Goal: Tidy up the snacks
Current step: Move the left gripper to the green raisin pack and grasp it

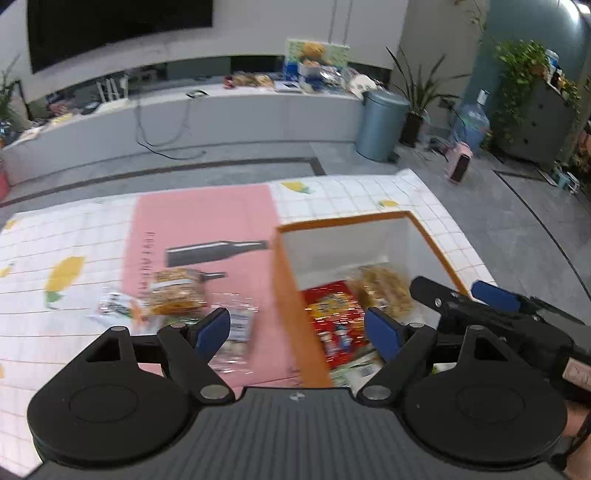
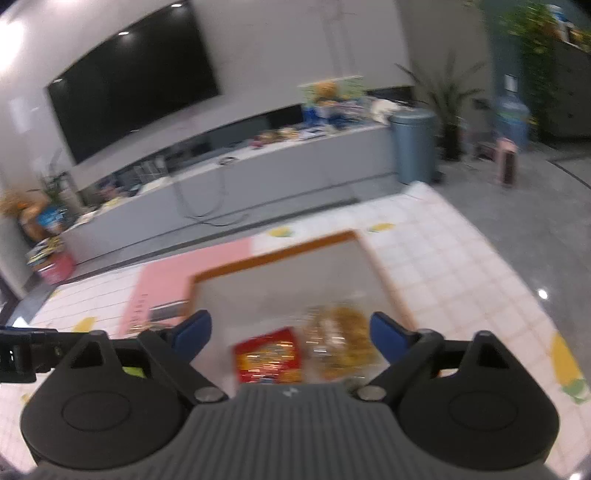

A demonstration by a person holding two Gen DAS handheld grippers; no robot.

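An orange-rimmed box [image 1: 288, 291] with white inner walls stands on the table. Inside lie a red snack packet [image 1: 334, 314] and a clear bag of golden snacks [image 1: 384, 291]. More packets lie left of the box on a pink mat [image 1: 199, 218]: a clear bag of brown snacks [image 1: 177, 295] and a silvery packet [image 1: 114, 304]. My left gripper [image 1: 297, 332] is open and empty, straddling the box's left wall. My right gripper [image 2: 290, 334] is open and empty above the box [image 2: 384, 273], over the red packet [image 2: 267, 356] and golden bag [image 2: 340, 339]. It also shows in the left wrist view [image 1: 454, 295].
The table wears a white checked cloth [image 1: 55, 240] with yellow fruit prints. Beyond it are a long grey bench [image 1: 184, 118] with clutter, a black screen [image 1: 110, 26], a blue-grey bin [image 1: 382, 123], potted plants [image 1: 417, 96] and a water jug [image 1: 471, 123].
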